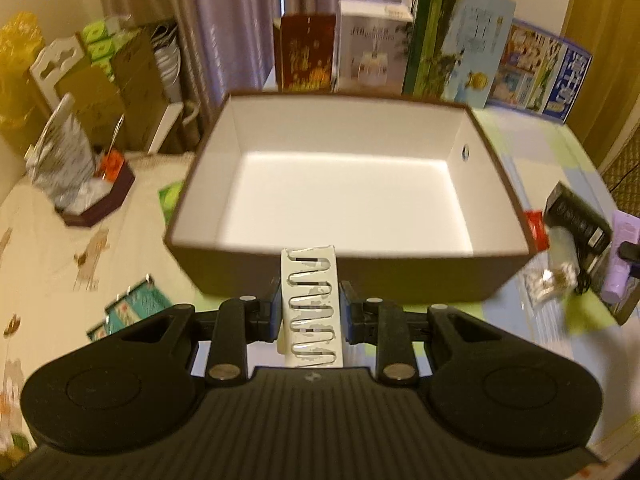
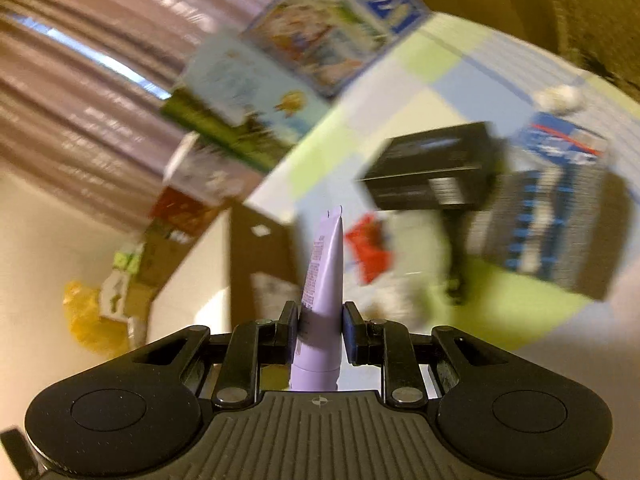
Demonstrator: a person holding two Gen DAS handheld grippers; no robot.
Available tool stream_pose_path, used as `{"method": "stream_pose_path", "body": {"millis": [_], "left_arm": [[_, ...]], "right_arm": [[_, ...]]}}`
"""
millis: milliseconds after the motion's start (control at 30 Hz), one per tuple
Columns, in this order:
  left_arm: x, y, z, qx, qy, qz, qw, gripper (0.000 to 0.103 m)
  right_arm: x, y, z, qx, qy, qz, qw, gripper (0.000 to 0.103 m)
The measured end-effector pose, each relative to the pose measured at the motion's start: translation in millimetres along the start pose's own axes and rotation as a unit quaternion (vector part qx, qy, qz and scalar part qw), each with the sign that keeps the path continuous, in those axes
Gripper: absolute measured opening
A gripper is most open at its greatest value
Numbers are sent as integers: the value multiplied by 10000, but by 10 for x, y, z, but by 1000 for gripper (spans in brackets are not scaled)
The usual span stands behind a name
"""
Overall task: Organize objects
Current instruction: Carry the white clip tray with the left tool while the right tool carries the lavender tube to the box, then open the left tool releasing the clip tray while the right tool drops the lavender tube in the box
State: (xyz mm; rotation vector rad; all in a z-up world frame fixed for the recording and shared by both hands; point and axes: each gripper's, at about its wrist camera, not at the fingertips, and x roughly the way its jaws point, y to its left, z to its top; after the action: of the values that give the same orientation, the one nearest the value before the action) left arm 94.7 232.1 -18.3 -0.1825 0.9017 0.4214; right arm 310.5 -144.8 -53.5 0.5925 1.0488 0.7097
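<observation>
An open brown box [image 1: 224,136] with a white, empty inside stands on the table ahead in the left wrist view. My left gripper [image 1: 310,314] is shut on a white card of paper clips [image 1: 311,304], held just before the box's near wall. My right gripper [image 2: 320,330] is shut on a lilac tube [image 2: 325,280], crimped end pointing forward, above the table. The tube and right gripper also show at the right edge of the left wrist view [image 1: 620,256]. The box's side [image 2: 260,256] shows blurred to the left of the tube.
Picture boxes [image 1: 452,44] stand along the table's far edge. A black box [image 2: 436,172], a striped blue box [image 2: 548,216], a red packet [image 2: 370,250] and a black cable lie right of the brown box. A dark tray with crumpled wrapping [image 1: 80,184] and small green packs [image 1: 132,308] lie left.
</observation>
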Motion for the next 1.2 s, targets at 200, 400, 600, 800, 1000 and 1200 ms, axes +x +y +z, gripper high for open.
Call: {"method": "stream_pose_path", "body": {"millis": [200,400,600,800,1000,1200], "left_arm": [[48,170,374,167,-365,-159,9991,23],[328,331,703,171,-429,-169,9988,23],[741,414,907,258,-149,-139,9995,24],[1157,401,896,496,278,-144,9983,24],[1455,394,814,626,577,-165,9962,24],[1602,424,792,699,727,-145,9948,24]], "right_arm": [[431,658,23,-475,257,470,9974,20],[978,1154,72,-1003,572,456,9923,20],[1627,1409,66,-1554,1017,-156,9825,20],[2142,1493,-75,-2272,1401,-1079,9576,20],[2369,1592,-282,-3209,1532,-1912,9149,20],[2570,1655,-407,-3843,1444,-2424,8791,20]]}}
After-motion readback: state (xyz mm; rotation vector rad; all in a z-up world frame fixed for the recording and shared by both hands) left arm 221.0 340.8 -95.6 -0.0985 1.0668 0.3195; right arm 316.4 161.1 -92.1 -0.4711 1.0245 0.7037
